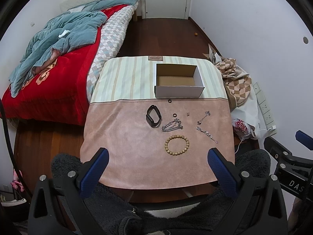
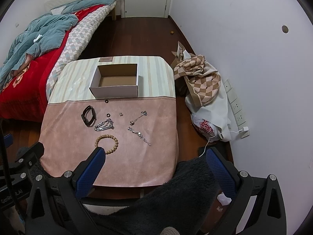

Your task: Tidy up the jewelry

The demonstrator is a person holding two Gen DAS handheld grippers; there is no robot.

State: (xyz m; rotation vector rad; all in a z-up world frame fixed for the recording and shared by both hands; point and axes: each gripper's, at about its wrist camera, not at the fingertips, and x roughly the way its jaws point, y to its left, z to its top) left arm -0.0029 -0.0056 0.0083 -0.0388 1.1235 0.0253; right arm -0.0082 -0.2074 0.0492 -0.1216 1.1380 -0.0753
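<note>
An open cardboard box (image 1: pixel 179 92) (image 2: pixel 115 93) stands at the table's far side. On the pink cloth lie a black wristband (image 1: pixel 153 116) (image 2: pixel 88 116), a silver chain (image 1: pixel 172 125) (image 2: pixel 104 125), a wooden bead bracelet (image 1: pixel 177 145) (image 2: pixel 107 141), a thin silver bracelet (image 1: pixel 207 134) (image 2: pixel 139 135), a hairpin (image 1: pixel 204 117) (image 2: pixel 138 117), two small black rings (image 1: pixel 174 115) (image 1: pixel 169 100) and a tiny earring (image 1: pixel 188 114). My left gripper (image 1: pixel 157 154) and right gripper (image 2: pixel 155 153) are open and empty, held above the table's near edge.
The table (image 1: pixel 121 78) has a striped and pink cover. A bed (image 1: pixel 58 58) with red and teal blankets lies to the left. A bag and checked cloth (image 2: pixel 205 90) lie on the floor at right, by wall sockets (image 2: pixel 237 107). Dark fleece (image 2: pixel 176 195) lies below the grippers.
</note>
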